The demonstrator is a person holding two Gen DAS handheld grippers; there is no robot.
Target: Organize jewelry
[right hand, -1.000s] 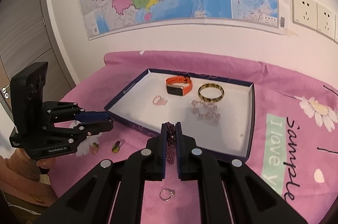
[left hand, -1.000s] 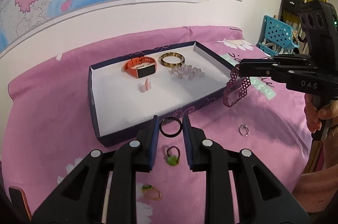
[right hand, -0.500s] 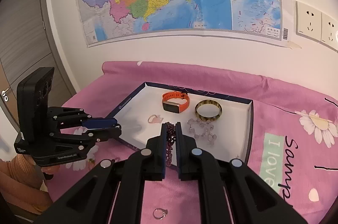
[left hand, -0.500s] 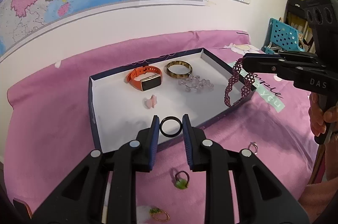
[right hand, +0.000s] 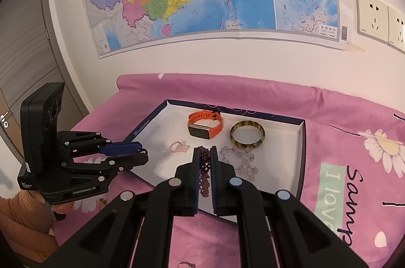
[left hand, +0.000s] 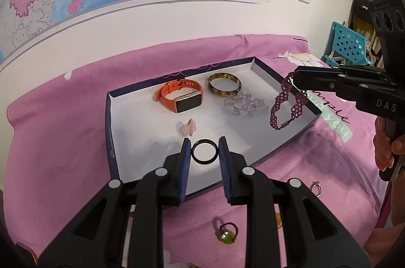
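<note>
1. The thin black ring [left hand: 204,152] sat clamped across its width in the left gripper [left hand: 204,150], above the near part of the shallow white-lined box [left hand: 141,141].
2. The right gripper [right hand: 205,156], clenched on the dangling purple beaded bracelet [left hand: 288,103], hung over the box's right end.

Tray layout, clock dirs as seen from left wrist view

Shallow dark-walled white-floored tray [left hand: 109,136] sits on pink flowered cloth [left hand: 50,141]. In tray: orange-strapped smartwatch [left hand: 181,97] at 12, brown mottled bangle [left hand: 223,84] just beside it at 1, clear bead bracelet [left hand: 244,105] in front of bangle, small pale pink ring [left hand: 187,127] at centre, in front of watch. Thin black ring [left hand: 204,151] between left gripper [left hand: 204,154] pads, over tray's 6 edge. Purple beaded bracelet [left hand: 288,101] hangs from right gripper [left hand: 298,77] over tray's 3 side. On cloth outside tray: green-stone ring [left hand: 226,233] at 6, small silver ring [left hand: 316,185] at 5.
</note>
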